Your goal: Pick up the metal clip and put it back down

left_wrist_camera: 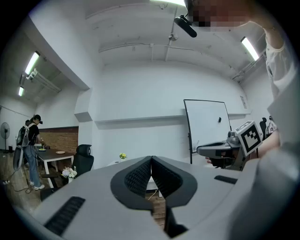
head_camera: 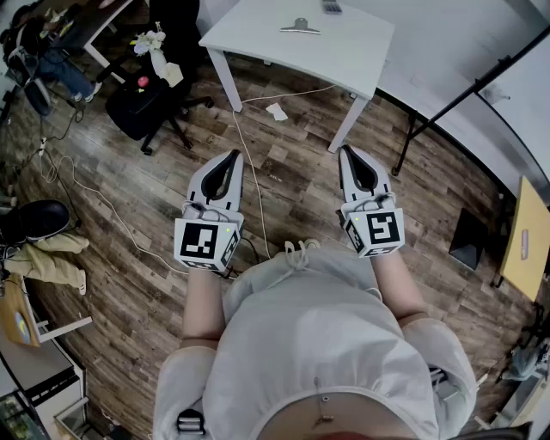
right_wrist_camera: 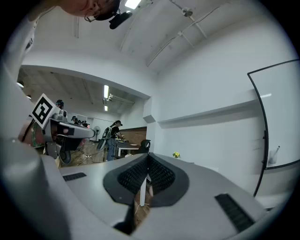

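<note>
The metal clip (head_camera: 300, 28) lies on the white table (head_camera: 344, 51) at the top of the head view, well ahead of both grippers. My left gripper (head_camera: 233, 156) is held level above the wooden floor, its jaws shut with nothing between them. My right gripper (head_camera: 345, 152) is beside it, also level, shut and empty. In the left gripper view the ribbed pads (left_wrist_camera: 140, 176) meet at a closed seam; the right gripper (left_wrist_camera: 202, 150) shows at that view's right. In the right gripper view the pads (right_wrist_camera: 159, 174) also touch. The clip is in neither gripper view.
A dark remote-like object (head_camera: 331, 6) lies at the table's far edge. A white cable (head_camera: 249, 172) runs across the floor between the grippers. An office chair (head_camera: 150, 107) stands at the left, a black stand (head_camera: 447, 107) at the right. A person (left_wrist_camera: 28, 150) stands by a far table.
</note>
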